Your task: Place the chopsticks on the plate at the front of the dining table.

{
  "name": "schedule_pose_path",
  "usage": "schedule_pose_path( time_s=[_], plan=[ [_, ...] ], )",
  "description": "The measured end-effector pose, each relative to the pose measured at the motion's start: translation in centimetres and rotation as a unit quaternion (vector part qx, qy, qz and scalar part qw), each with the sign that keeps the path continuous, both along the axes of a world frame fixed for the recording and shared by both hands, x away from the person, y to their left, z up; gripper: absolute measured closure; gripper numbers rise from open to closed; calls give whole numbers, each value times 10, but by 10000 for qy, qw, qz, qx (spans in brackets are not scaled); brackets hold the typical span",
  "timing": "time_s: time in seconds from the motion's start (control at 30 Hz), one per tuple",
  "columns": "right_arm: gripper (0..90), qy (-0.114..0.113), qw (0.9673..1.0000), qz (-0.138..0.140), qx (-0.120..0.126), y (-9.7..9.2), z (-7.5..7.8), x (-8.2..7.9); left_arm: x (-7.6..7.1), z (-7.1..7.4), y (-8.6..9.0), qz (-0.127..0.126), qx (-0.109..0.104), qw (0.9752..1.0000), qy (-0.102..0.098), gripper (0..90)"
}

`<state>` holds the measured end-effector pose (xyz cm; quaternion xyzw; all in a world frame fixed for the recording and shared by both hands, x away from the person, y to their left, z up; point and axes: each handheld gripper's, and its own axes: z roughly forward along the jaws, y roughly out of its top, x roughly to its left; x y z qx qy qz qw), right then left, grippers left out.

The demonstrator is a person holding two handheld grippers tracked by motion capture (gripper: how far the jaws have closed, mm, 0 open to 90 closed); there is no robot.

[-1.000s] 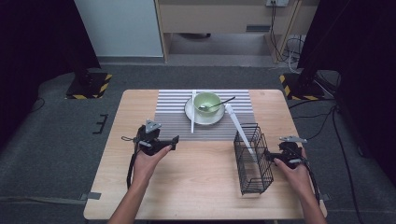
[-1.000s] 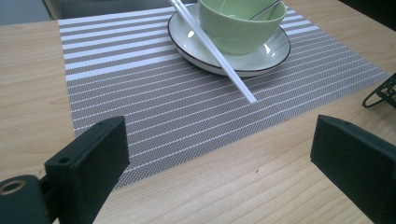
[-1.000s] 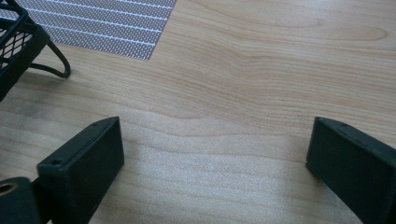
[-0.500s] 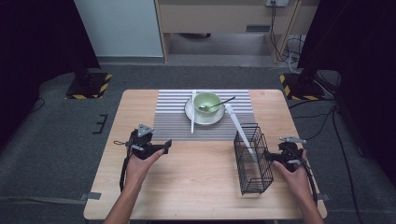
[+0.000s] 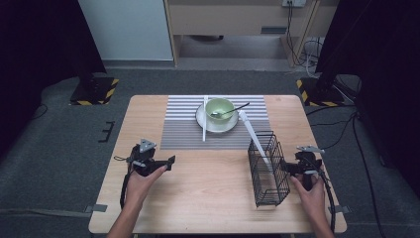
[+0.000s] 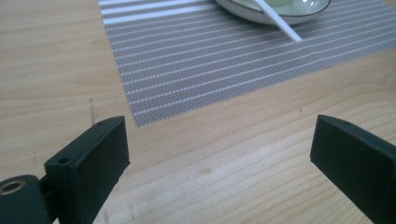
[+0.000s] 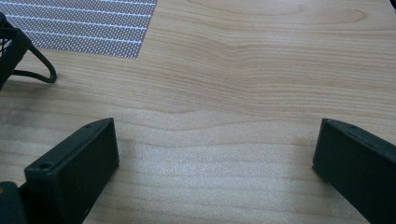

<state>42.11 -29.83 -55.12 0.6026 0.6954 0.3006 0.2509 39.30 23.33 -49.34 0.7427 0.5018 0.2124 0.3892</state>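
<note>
My left tool [image 5: 148, 162] has drawn back toward me over the bare counter [image 5: 208, 198], jaws wide and empty like the right tool [image 5: 301, 166] beside the wire basket [image 5: 267, 171], so I judge nothing is in hand and the bowl [image 5: 219, 108] waits on the mat [image 5: 183, 130].

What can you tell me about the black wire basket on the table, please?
The wire basket is a tall, narrow black mesh box, open at the top, standing upright on the wooden table by its right edge. A white utensil leans out of it toward the bowl. The right gripper sits just beside it.
</note>
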Motion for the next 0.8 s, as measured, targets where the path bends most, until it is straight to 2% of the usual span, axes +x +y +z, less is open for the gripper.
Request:
schedule_pose_path(
  time_s=[0.47, 0.6, 0.8],
  plan=[
    [4, -2, 10000, -47, 3, 1, 0, 0, -8, -22, 31, 207, 152, 9993, 267, 39],
    [3, -1, 10000, -48, 3, 1, 0, 0, -6, -28, 41, 321, 328, 9984, 339, 39],
    [4, -2, 10000, -46, 3, 1, 0, 0, -2, -37, 55, 521, 326, 9969, 483, 37]
  ],
)
